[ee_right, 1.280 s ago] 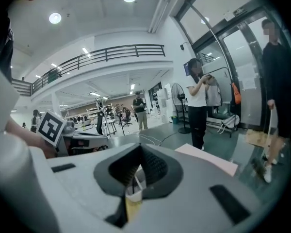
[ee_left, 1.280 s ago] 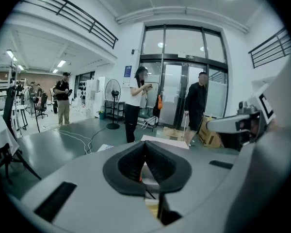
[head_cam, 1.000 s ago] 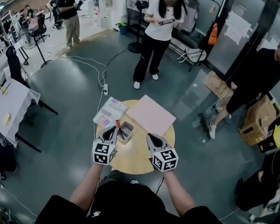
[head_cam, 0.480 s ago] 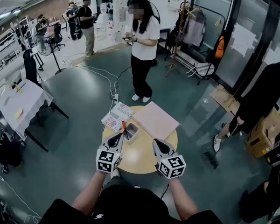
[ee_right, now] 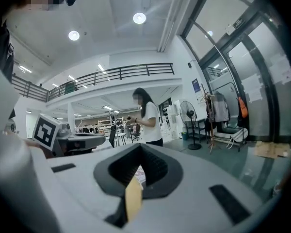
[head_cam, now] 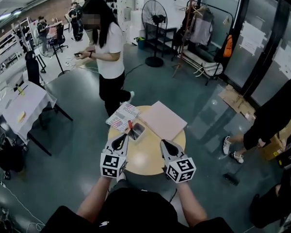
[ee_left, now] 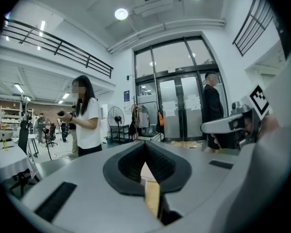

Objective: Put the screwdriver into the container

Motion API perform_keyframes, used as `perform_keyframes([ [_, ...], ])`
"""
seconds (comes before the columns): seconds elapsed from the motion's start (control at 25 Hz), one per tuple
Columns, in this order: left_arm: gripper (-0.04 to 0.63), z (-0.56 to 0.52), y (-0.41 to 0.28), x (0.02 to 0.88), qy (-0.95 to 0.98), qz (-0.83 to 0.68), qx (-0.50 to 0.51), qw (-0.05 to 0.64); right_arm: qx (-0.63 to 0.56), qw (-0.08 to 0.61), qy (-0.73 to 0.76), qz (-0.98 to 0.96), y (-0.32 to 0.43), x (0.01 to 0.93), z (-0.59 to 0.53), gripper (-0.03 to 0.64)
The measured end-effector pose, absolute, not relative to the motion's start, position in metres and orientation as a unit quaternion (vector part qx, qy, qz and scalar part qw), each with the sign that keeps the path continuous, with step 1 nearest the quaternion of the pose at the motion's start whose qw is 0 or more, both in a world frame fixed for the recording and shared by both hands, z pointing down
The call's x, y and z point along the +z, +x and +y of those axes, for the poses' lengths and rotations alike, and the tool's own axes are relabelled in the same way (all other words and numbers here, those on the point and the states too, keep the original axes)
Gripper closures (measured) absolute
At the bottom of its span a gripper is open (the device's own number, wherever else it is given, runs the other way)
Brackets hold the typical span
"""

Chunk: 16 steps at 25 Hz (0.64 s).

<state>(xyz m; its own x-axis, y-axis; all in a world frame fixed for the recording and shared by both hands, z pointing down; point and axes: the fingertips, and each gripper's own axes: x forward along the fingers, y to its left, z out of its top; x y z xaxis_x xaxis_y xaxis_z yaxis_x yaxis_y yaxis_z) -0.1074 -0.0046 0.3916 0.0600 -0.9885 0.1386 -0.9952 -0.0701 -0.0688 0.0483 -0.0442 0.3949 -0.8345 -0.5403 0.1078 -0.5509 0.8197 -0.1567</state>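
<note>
— On the round yellow counter [head_cam: 146,155], where is the screwdriver?

— The screwdriver [head_cam: 130,127] is at the small clear container [head_cam: 137,130], a little left of the counter's middle. Its red handle shows along the container's left side, with the far end up by the rim. The view is too small to tell whether the whole tool lies inside.

— And the grippers?

— Both hang over the near half of the counter, apart from the container. The left gripper [head_cam: 119,140] points at the container from just on the near side of it. Its own view shows the left gripper's [ee_left: 146,147] dark pads pressed together with nothing between them.

— The right one?

— The right gripper [head_cam: 165,146] is near the counter's right edge, well apart from the screwdriver. In its own view the right gripper [ee_right: 138,152] has its jaws together too, and they are empty.

— What else is on the counter?

— A pink board [head_cam: 163,121] lies on the far right part, just beside the container. Printed sheets [head_cam: 121,117] lie at the far left edge, partly overhanging it.

— Anyone around?

— A person in a white top [head_cam: 108,52] stands on the floor beyond the counter's far left side, holding something small in both hands. A standing fan [head_cam: 155,19] is farther back, and another person in dark clothes [head_cam: 274,114] stands at the right.
</note>
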Motion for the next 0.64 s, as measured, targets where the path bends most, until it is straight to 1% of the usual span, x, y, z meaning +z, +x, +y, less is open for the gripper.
perform_keyframes([
  [0.4, 0.594, -0.007, -0.108, 0.395, 0.724, -0.685, 0.077, 0.020, 0.089, 0.031, 0.286, -0.954, 0.047, 0.394, -0.045, 0.615],
  [0.64, 0.594, -0.008, -0.108, 0.383, 0.724, -0.686, 0.075, 0.021, 0.088, 0.036, 0.284, -0.954, 0.046, 0.382, -0.046, 0.615],
])
